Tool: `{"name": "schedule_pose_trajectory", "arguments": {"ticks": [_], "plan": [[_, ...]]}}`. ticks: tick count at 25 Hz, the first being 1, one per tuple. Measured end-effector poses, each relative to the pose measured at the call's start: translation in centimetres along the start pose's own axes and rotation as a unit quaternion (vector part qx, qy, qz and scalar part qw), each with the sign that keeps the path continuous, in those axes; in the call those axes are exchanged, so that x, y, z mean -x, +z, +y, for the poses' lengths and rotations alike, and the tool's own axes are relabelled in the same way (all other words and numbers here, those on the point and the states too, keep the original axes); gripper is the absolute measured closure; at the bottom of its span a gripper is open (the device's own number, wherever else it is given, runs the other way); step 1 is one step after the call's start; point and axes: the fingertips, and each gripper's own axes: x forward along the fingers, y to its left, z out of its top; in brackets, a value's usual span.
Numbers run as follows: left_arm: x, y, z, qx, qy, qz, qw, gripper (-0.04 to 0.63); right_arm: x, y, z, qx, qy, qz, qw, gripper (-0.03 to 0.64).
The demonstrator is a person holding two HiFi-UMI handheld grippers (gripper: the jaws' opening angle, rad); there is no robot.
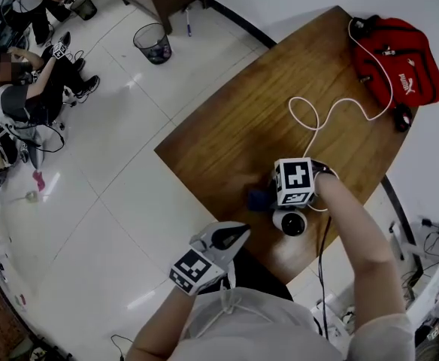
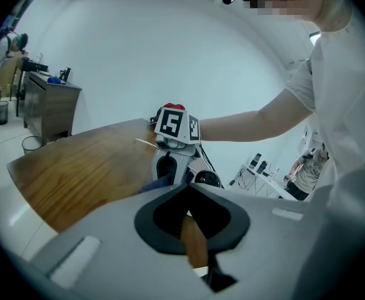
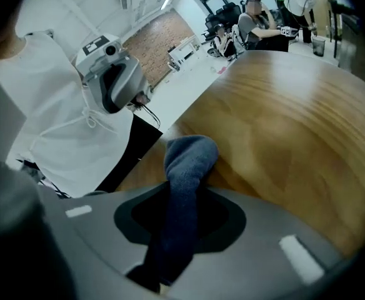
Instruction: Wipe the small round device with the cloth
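Wooden table (image 1: pixel 234 126) seen from above in the head view, curved edge toward the person.

Small round device (image 1: pixel 289 222): white body with a dark lens face, set on the table close to the near edge, directly below the marker cube of the right gripper (image 1: pixel 276 194). In the left gripper view it (image 2: pixel 207 179) is seen as a dark dome just to the right of that gripper (image 2: pixel 173 161).

Cloth (image 1: pixel 258 198): dark blue, bunched, held out to the left of the device and just beside it. Contact between cloth and device cannot be made out.

Right gripper view: jaws (image 3: pixel 176 224) are clamped on the cloth (image 3: pixel 185 167), which is pinched into a thick roll and sticks out past the tips over the table (image 3: pixel 295 124). The loose end is curled over above the wood.

Left gripper (image 1: pixel 231 238): held off the table edge, near the person's body, well apart from the device. In its own view the jaws (image 2: pixel 189 214) are closed together with nothing gripped; only the table edge (image 2: pixel 76 167) is seen past them. The same gripper (image 3: pixel 114 80) is seen in the right gripper view in front of a white shirt.

Elsewhere on the table: a white cable (image 1: pixel 332 115) looped across the top, run toward a red bag (image 1: pixel 400 59) at the far corner. On the floor: a mesh waste basket (image 1: pixel 152 42) and a seated person (image 1: pixel 39 81) at the left.
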Motion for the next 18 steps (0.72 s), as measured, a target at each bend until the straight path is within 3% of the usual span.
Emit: {"name": "schedule_pose_trajectory", "arguments": {"ticks": [3, 5, 6, 8, 10, 13, 15, 18], "plan": [[0.9, 0.4, 0.6, -0.009, -0.004, 0.003, 0.9999, 0.589, 1.3, 1.2, -1.4, -0.01, -0.077, -0.046, 0.996, 0.512], [1.6, 0.8, 1.0, -0.016, -0.008, 0.003, 0.9998, 0.589, 4.4, 2.9, -1.7, -0.022, -0.161, -0.106, 0.981, 0.512], [1.9, 0.9, 1.2, -0.02, -0.011, 0.002, 0.9997, 0.589, 6.6, 3.7, -1.3, -0.034, -0.209, -0.14, 0.967, 0.512], [2.3, 1.4, 1.8, -0.027, -0.018, 0.002, 0.9995, 0.589, 11.0, 5.1, 0.9, -0.076, -0.291, -0.216, 0.929, 0.512], [2.8, 2.2, 2.5, -0.033, -0.028, -0.001, 0.9991, 0.589, 13.7, 6.0, 4.4, -0.133, -0.337, -0.291, 0.886, 0.512], [3.2, 3.5, 3.5, -0.048, -0.045, -0.003, 0.9978, 0.589, 13.0, 6.0, 8.4, -0.209, -0.348, -0.381, 0.831, 0.512], [2.7, 3.8, 3.6, -0.059, -0.06, 0.004, 0.9965, 0.589, 11.0, 4.8, 9.3, -0.282, -0.339, -0.433, 0.786, 0.512], [1.5, 3.5, 3.4, -0.066, -0.071, 0.015, 0.9952, 0.589, 7.3, 3.3, 9.4, -0.372, -0.33, -0.474, 0.726, 0.512]]}}
